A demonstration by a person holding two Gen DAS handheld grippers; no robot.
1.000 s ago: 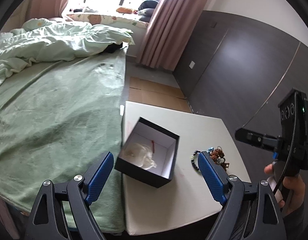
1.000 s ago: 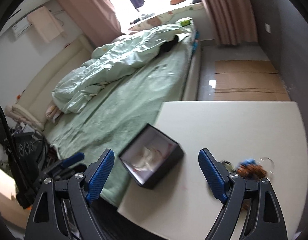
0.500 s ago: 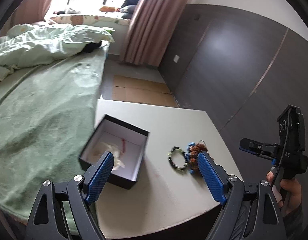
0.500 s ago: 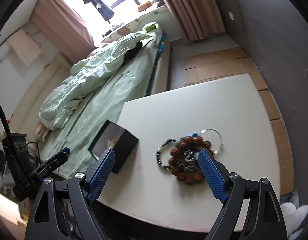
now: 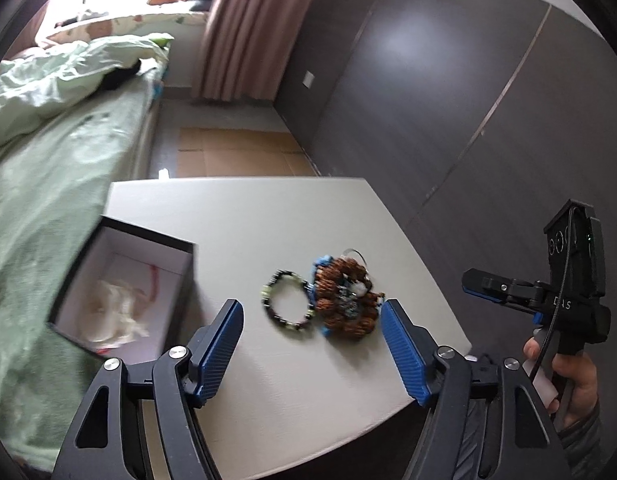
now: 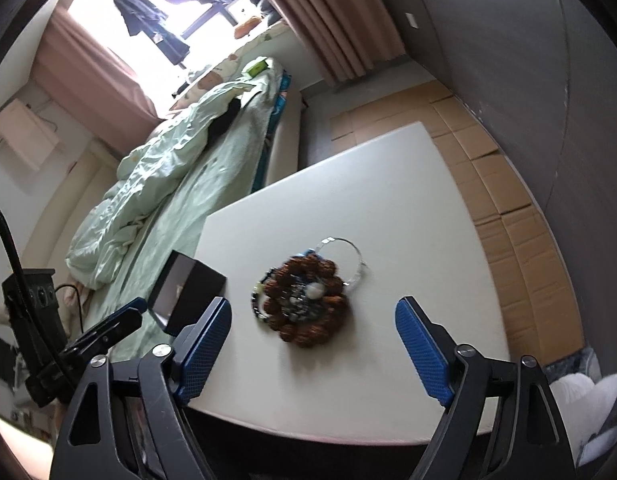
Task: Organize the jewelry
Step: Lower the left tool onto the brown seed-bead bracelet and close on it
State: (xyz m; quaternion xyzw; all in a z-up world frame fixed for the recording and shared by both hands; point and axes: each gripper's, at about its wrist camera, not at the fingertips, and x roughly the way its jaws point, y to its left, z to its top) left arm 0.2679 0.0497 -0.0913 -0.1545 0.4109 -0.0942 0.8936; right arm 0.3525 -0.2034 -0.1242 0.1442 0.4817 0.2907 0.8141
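A pile of jewelry lies on the white table point(image 5: 268, 216): a brown bead bracelet point(image 5: 344, 300) point(image 6: 304, 300), a dark and green bead bracelet point(image 5: 288, 304) beside it on the left, and a thin silver bangle point(image 6: 344, 258) behind. An open black box point(image 5: 120, 284) point(image 6: 188, 286) with white lining and crumpled paper stands at the table's left. My left gripper point(image 5: 312, 340) is open and empty, above the table just in front of the pile. My right gripper point(image 6: 314, 344) is open and empty, also just short of the pile.
A bed with green sheets point(image 5: 48, 168) borders the table on the left. Flattened cardboard point(image 6: 488, 184) covers the floor beyond the table. A dark wall point(image 5: 448, 100) runs along the right. The right gripper's body point(image 5: 564, 304) shows at the table's right corner.
Both grippers have swung right, from facing the black box to facing the jewelry pile, and come closer to it. Both stayed open.
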